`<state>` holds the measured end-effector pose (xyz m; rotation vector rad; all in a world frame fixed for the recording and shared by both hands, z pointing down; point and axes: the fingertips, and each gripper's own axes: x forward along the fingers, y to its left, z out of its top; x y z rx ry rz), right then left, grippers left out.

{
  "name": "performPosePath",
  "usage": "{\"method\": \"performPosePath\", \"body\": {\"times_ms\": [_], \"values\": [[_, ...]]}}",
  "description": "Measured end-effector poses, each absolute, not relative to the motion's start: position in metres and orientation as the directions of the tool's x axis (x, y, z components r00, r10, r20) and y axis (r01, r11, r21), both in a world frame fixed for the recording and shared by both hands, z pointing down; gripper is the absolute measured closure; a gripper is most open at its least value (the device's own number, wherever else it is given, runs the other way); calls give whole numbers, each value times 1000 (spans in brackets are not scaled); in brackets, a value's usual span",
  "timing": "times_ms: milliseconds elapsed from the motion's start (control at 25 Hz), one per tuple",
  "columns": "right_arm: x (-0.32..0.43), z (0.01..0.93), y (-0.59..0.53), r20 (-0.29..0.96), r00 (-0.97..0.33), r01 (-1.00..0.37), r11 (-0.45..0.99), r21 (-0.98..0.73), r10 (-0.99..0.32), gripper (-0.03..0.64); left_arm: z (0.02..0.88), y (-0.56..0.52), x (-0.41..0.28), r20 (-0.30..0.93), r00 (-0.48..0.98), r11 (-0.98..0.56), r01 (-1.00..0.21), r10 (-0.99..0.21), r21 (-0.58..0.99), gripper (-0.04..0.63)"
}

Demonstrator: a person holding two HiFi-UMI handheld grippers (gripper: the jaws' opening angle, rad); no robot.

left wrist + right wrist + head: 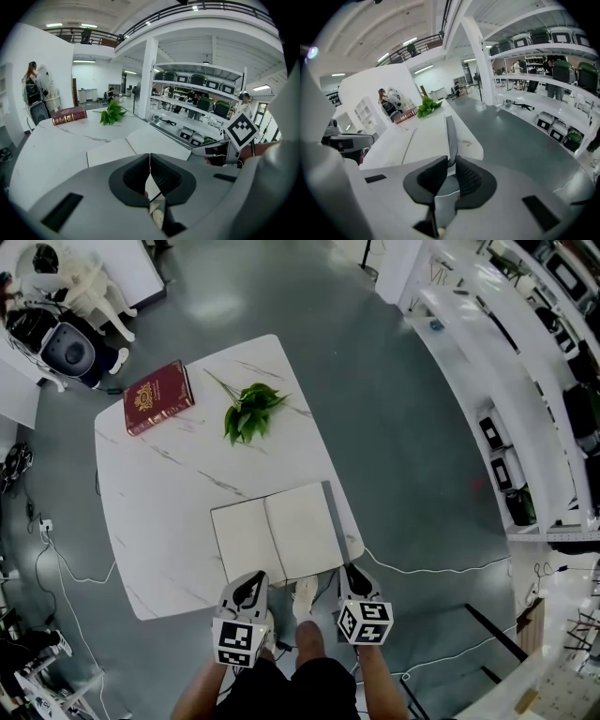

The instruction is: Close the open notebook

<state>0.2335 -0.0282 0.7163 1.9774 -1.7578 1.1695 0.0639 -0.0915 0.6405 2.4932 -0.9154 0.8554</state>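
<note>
Right gripper (451,161): clamped on notebook cover (333,521), at table's (169,502) near edge
Left gripper (150,161): jaws together, empty
Notebook (277,538): open, table's near edge
Risk: cover slips from shallow pinch, flops open

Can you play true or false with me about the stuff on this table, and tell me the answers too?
1. The notebook lies open. True.
2. The red book lies on top of the notebook. False: it lies apart from it, at the far corner of the table.
3. The right gripper is shut on the notebook's gray cover. True.
4. The left gripper has its jaws wide apart. False: they are together, with nothing between them.
</note>
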Motion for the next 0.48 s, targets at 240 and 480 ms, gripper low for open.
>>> {"method": "performPosePath", "body": {"times_ms": [240,480], "values": [[229,696,-25,671,-20,-928,-236,-289,-741,569,625,-87,49,624,610,-725,-682,-489,99,571],[220,677,-27,650,-6,-936,-224,-270,-760,580,609,-85,30,602,606,-709,-699,-520,91,571]]}}
